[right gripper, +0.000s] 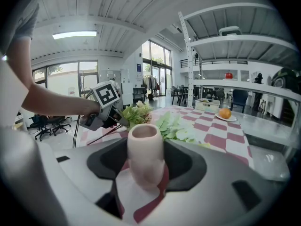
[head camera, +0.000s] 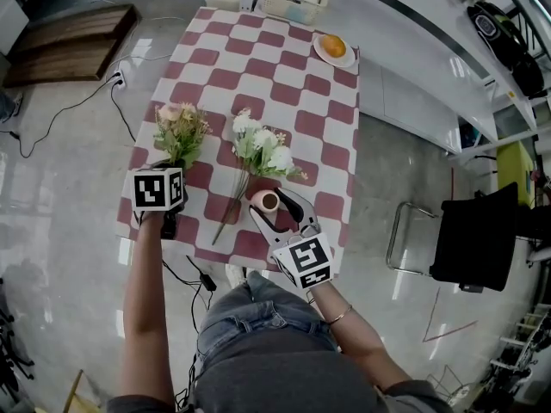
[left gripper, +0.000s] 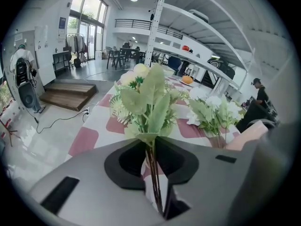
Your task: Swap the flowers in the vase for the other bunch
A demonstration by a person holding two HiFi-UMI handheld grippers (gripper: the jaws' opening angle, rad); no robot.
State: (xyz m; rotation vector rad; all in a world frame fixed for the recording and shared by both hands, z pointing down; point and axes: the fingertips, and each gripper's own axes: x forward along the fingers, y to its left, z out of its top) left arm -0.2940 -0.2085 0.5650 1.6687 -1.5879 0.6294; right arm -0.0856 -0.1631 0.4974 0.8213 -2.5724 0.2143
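Left gripper (head camera: 175, 166) pinches the stems of the peach artificial flower bunch (head camera: 179, 132), at nine o'clock from the lying white flower bunch (head camera: 263, 151). Right gripper (head camera: 275, 206) clasps the empty small pink rounded vase (right gripper: 145, 154), at six o'clock. Next, I think, the stems must be guided into its mouth.

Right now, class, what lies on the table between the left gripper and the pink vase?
The white bunch lies flat there, stems running between left gripper and vase, as the head view shows.

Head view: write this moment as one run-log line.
left gripper: shut on pink bunch stems | right gripper: shut on vase | vase: empty | white bunch: lying on table
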